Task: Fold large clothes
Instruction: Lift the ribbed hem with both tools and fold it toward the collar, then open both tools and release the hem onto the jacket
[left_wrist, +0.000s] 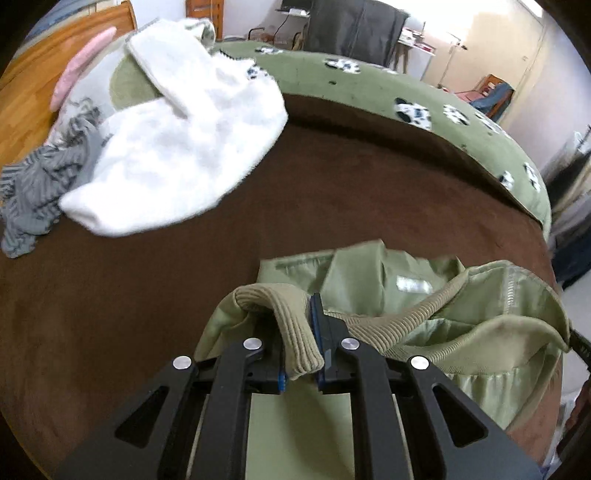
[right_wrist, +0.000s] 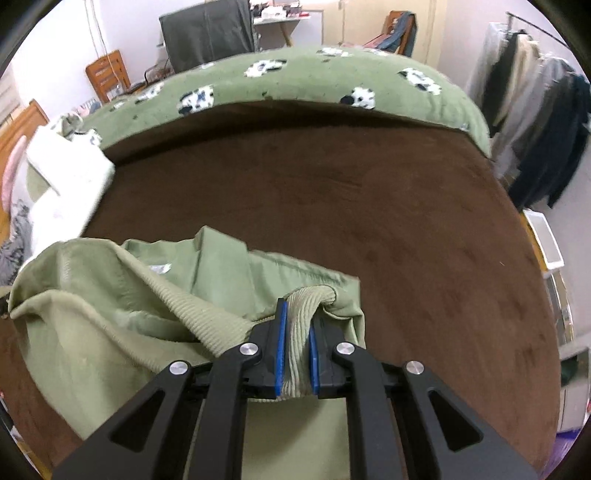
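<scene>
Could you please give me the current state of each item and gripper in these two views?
left gripper: shut on the jacket's ribbed hem.
right gripper: shut on the ribbed hem as well.
green jacket: bunched, lining showing, not yet folded.
white fleece garment: crumpled, unfolded on the bed.
grey striped garment: heaped beside the fleece.
brown blanket: spread flat.

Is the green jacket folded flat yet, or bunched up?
Bunched up. The green jacket is held by its ribbed hem in both tongs, left and right, lining exposed, over the brown blanket.
</scene>
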